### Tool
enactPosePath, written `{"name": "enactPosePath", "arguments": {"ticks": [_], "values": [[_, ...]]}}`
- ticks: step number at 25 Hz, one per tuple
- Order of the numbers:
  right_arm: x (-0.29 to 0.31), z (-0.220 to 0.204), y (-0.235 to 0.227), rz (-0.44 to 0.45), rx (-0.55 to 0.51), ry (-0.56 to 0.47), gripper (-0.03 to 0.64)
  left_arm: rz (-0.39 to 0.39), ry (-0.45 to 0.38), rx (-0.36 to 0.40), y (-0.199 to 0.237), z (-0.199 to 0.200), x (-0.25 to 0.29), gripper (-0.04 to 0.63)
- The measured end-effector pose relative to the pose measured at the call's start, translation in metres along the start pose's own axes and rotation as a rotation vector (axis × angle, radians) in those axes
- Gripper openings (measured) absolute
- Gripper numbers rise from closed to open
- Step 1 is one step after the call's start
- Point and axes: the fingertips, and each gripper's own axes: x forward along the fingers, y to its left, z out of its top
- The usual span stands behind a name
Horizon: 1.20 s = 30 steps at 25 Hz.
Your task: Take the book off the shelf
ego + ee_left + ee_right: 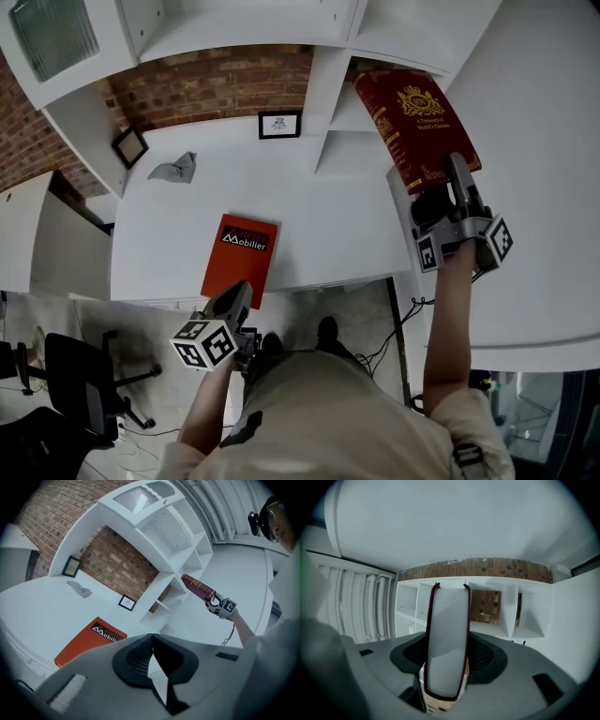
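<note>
The book [412,122] is dark red, with a gold crest and gold letters on its cover. In my right gripper view I see its pale page edge with a thin red rim around it.

The book's far end is at the front of the white shelf [328,103], by an open box in it. I cannot tell if it touches the shelf there. There is a white wall to the right of the book. To the left and below there is lots of open room over the white desk [169,225].

My right gripper [441,187] is clamped on the near end of the book, one jaw on each cover. The book sticks out from the jaws, up toward the shelf.

My left gripper [234,295] hangs low by the desk edge, near an orange book [239,258]. Its jaws are pressed together with nothing in them.
</note>
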Motion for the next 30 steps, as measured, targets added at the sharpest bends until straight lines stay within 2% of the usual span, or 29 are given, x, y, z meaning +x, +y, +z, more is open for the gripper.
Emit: {"name": "enactPosePath", "arguments": {"ticks": [6,9,12,22,30], "values": [[-0.002,-0.022,-0.003,-0.040,-0.010,0.010,0.221,0.017,-0.005,-0.021,0.010,0.007,-0.017,0.003],[-0.002,-0.046,-0.012,-0.061,-0.005,0.025,0.221,0.021,-0.010,-0.042,0.022,0.004,-0.024,0.004],[-0.005,-0.062,-0.015,-0.069,-0.001,0.050,0.221,0.015,-0.017,-0.029,0.023,0.006,-0.028,0.003],[-0.011,-0.072,-0.024,-0.047,0.061,0.100,0.222,0.079,-0.040,-0.019,0.019,0.005,-0.040,0.003],[-0.031,-0.066,-0.039,-0.056,0.116,0.159,0.222,0.121,-0.059,0.016,-0.012,-0.001,-0.039,0.003]]}}
